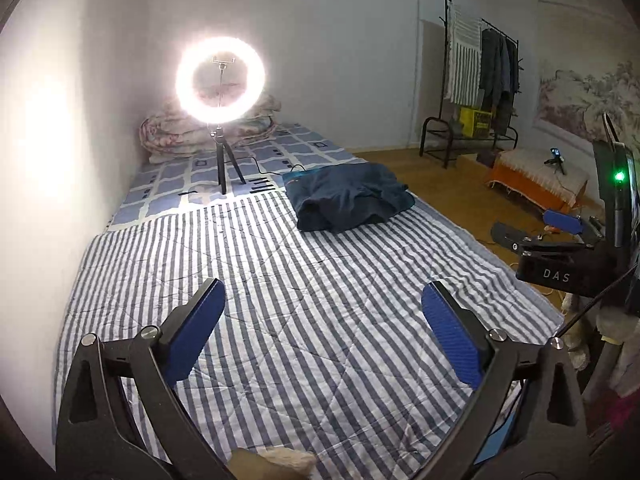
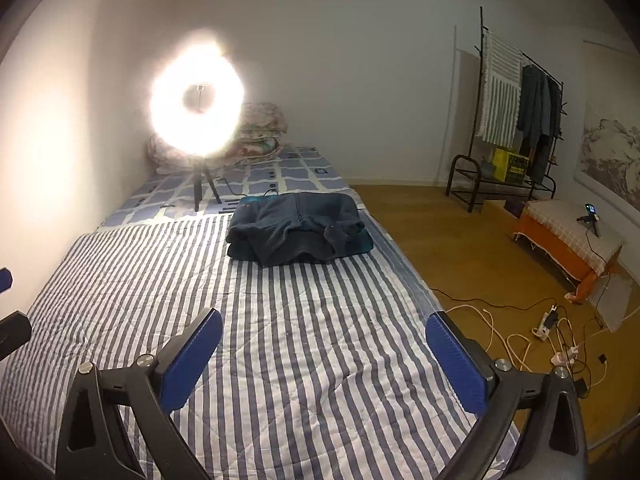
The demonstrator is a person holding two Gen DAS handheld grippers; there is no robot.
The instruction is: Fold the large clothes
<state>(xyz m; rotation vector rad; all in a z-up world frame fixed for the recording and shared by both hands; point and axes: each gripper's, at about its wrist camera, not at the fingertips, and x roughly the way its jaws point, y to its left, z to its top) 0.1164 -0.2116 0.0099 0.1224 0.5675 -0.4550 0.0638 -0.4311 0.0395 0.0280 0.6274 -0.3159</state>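
Left wrist view: left gripper (image 1: pixel 324 308) spread wide, nothing between the blue pads (image 1: pixel 208 316), hanging over bare striped quilt (image 1: pixel 280 280). Dark blue garment (image 1: pixel 352 196) sits far up the bed, toward its right edge, at the seam where the quilt meets the checked sheet (image 1: pixel 188 172). It looks roughly folded or bunched on top of a teal-edged layer; can't tell if that layer is part of it or a second item. Right gripper (image 1: pixel 560 224) shows at frame right, held off the bed's side, apart from any cloth; can't judge its opening from this angle. Ring light (image 1: pixel 220 74) on a tripod stands behind the garment, cable running past it.

Right wrist view: right gripper (image 2: pixel 324 340) also spread, pads empty, above the quilt near its right edge. Garment (image 2: pixel 300 228) straight ahead, well apart from the fingers. Zipper and collar area face up, sleeves tucked or crumpled under, shape lumpy, not a clean fold.

Step, my read: between grasps, approach phase, nothing held by either tool. Whether this pile is finished or waiting is unclear. Next move calls for both grippers travelling forward to the garment, each pinching a single outer edge or corner, not the whole stack. Watch the light's cable close behind it.
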